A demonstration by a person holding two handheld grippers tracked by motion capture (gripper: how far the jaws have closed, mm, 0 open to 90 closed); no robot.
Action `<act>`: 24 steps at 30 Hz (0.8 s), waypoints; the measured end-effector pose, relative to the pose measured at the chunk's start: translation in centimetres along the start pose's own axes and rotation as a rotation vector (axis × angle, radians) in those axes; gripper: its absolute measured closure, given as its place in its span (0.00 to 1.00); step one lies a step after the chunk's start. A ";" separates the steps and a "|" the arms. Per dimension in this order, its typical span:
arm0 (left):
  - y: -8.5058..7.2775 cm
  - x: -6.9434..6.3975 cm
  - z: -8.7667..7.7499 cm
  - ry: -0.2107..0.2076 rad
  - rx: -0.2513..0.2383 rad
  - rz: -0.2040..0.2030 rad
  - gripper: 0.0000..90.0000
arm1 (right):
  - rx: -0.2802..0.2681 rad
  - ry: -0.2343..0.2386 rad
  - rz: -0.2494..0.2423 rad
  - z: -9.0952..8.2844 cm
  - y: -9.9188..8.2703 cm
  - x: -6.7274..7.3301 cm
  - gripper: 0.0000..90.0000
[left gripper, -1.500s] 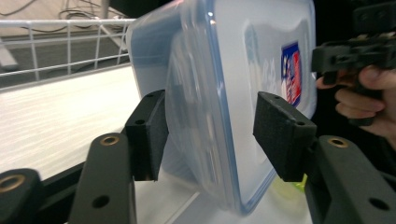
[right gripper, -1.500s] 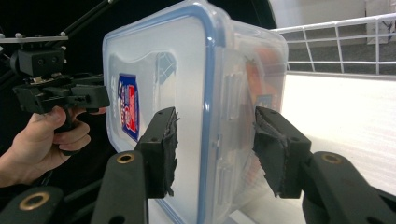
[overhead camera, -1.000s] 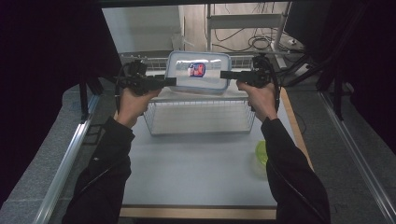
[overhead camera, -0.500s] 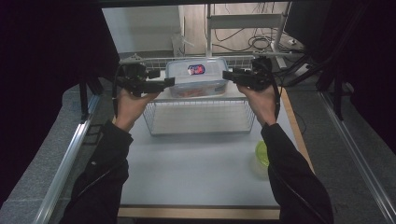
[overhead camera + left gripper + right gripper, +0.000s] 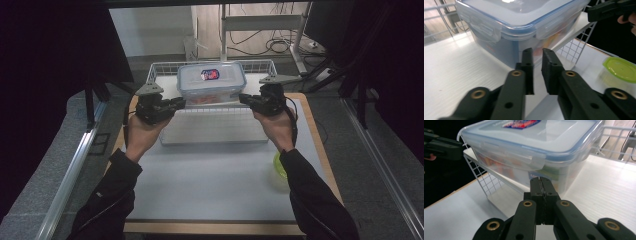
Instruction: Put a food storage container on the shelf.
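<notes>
A clear plastic box (image 5: 211,80) with a blue-rimmed snap lid and a red label stands inside the white wire basket (image 5: 161,69), toward its back. It looms close in the left gripper view (image 5: 519,22) and the right gripper view (image 5: 531,142). My left gripper (image 5: 182,103) hovers just left of the box; its jaws have just been closing to a narrow slit (image 5: 537,51) with nothing between them. My right gripper (image 5: 242,99) sits just right of the box; its jaws have just been closing and now press together (image 5: 540,180), empty. Neither touches the box.
A small tub with a lime green lid (image 5: 279,165) stands on the white table (image 5: 215,195) by the right forearm, also seen from the left gripper (image 5: 620,70). The basket's wire walls (image 5: 486,185) rise around both grippers. Cables and metal legs lie beyond the table.
The box, earlier carried between the two grippers above the basket, now rests inside it. Both grippers have let go, drawn slightly away from its sides and closed their jaws.
</notes>
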State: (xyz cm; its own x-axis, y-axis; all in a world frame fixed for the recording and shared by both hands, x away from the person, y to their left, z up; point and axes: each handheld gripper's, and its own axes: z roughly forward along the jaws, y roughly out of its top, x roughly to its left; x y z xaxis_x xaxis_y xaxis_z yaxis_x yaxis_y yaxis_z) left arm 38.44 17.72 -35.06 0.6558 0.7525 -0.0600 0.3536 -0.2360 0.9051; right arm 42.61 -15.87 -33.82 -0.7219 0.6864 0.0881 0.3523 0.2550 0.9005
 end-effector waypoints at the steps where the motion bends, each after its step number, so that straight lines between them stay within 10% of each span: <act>1: 0.1 0.1 0.4 0.005 0.002 -0.007 0.92 | 0.006 0.001 -0.002 0.3 0.0 0.0 0.99; 24: 1.8 2.0 3.5 0.066 0.036 -0.044 0.98 | 0.005 -0.027 0.087 2.6 0.7 -1.7 0.99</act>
State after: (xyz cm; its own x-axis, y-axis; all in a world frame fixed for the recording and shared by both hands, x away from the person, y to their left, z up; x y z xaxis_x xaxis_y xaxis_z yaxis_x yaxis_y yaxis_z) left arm 42.74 16.63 -35.00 0.5941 0.8013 -0.0708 0.4056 -0.2224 0.8866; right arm 45.64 -15.07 -34.42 -0.6722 0.7241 0.1546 0.4162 0.1968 0.8877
